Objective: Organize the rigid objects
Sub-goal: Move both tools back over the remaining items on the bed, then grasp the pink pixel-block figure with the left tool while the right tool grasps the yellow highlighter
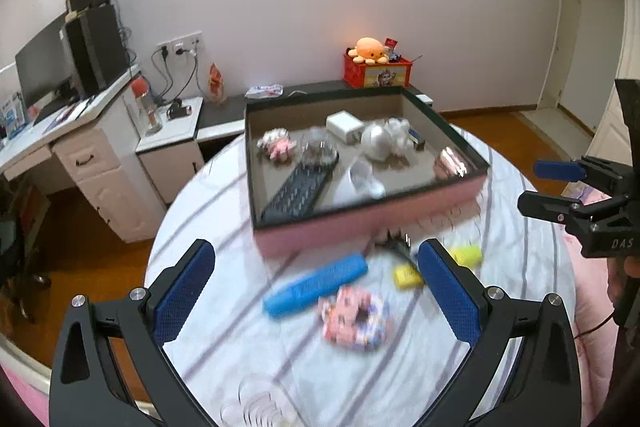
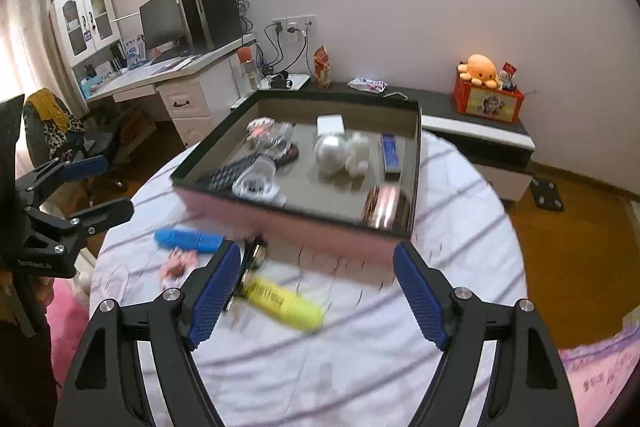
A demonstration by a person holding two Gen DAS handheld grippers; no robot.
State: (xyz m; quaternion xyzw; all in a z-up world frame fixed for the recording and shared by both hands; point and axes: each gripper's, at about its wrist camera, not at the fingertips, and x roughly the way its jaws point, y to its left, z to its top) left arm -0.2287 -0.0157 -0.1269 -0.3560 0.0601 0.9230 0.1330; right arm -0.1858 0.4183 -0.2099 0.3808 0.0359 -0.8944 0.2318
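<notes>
From the left wrist, the left gripper [image 1: 316, 275] stands wide open and empty above a round table [image 1: 224, 211]. A blue case [image 1: 316, 285] and a pink patterned scrunchie [image 1: 356, 319] lie between its fingers; a yellow tube [image 1: 466, 255] lies beyond its right finger. The pink box [image 1: 360, 223] sits farther back.

From the right wrist, the right gripper [image 2: 316, 283] is open, holding nothing. The yellow tube [image 2: 286, 303] lies between its fingers, nearer the left one, beside a dark clip [image 2: 254, 255]. The blue case [image 2: 188, 239] lies left, outside.

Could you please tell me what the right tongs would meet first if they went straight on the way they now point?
Probably the pink-walled cardboard tray; the right tongs stand open and empty, though blur leaves depth uncertain.
</notes>
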